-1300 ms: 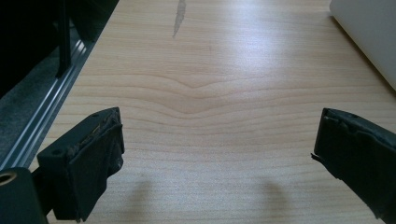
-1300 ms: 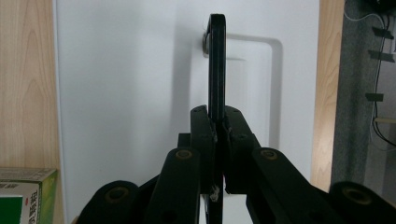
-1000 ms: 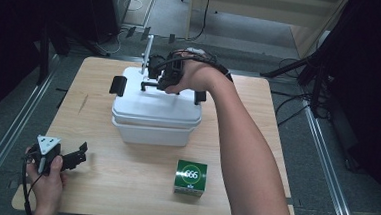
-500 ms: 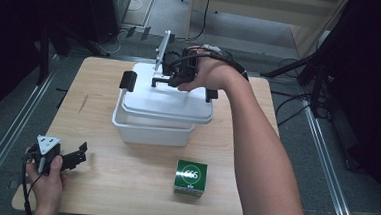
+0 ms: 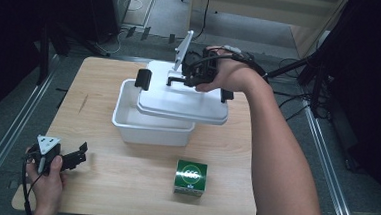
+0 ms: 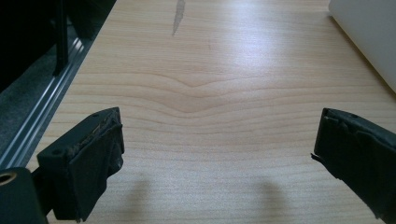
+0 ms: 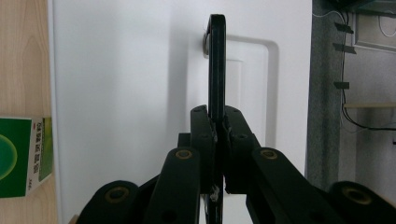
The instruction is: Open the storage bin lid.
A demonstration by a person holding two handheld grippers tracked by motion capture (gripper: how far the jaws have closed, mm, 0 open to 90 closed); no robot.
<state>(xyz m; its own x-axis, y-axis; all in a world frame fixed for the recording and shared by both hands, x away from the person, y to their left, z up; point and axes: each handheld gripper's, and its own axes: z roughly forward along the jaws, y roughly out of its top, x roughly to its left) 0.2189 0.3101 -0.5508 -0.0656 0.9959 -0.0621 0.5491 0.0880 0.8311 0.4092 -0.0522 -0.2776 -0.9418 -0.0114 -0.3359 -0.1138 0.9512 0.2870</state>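
Observation:
A white bin point(image 5: 142, 127) stands in the middle of the wooden table point(image 5: 99, 182). Its white lid point(image 5: 178, 104) hangs tilted above it, shifted to the right, so the bin's left part lies uncovered. My right gripper point(image 5: 182, 80) is shut on the lid's thin black handle point(image 7: 216, 65); in the right gripper view the jaws point(image 7: 217, 116) pinch that handle over the white lid point(image 7: 130, 93). My left gripper point(image 5: 78, 155) rests low at the table's front left, jaws open point(image 6: 217, 140) with bare wood between them.
A green carton point(image 5: 191, 176) sits near the front edge, right of centre, and its corner point(image 7: 18, 154) also appears in the right gripper view. Black clips point(image 5: 143, 78) hang at the lid's ends. The bin's corner point(image 6: 369, 32) is ahead of the left gripper.
The right gripper has lifted the lid off the bin and carried it to the right and up. The left gripper has stayed put.

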